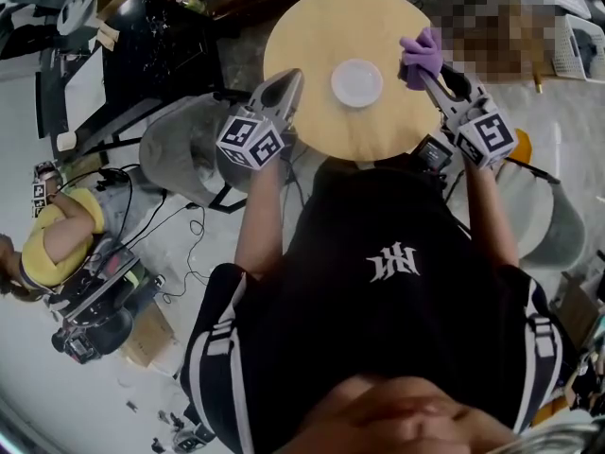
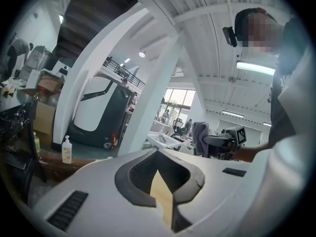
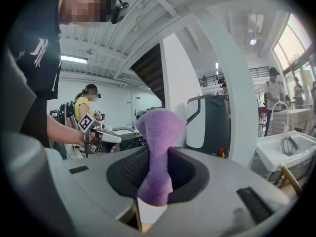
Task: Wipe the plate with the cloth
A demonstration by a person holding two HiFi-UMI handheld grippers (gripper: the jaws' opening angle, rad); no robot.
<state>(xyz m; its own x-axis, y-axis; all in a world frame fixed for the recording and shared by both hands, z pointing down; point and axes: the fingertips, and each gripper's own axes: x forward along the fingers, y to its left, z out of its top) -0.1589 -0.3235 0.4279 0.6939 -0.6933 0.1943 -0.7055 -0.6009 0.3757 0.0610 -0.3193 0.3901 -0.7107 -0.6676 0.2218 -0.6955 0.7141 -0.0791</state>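
A small white plate [image 1: 356,82] sits in the middle of a round wooden table [image 1: 312,36]. My right gripper [image 1: 423,72] hovers over the table's right part, to the right of the plate, shut on a purple cloth [image 1: 421,57]. In the right gripper view the cloth [image 3: 158,147] stands up bunched from between the jaws of the right gripper [image 3: 153,194]. My left gripper [image 1: 286,88] is over the table's left edge, left of the plate, shut and empty. In the left gripper view the left gripper [image 2: 163,191] has its jaws together with nothing between them. Neither gripper view shows the plate.
A grey chair [image 1: 180,149] stands left of the table and another [image 1: 544,216] to its right. A person in yellow [image 1: 57,235] sits at the far left among floor cables. A dark desk [image 1: 161,36] is at the back left, and a white sink [image 3: 286,152] is to the right.
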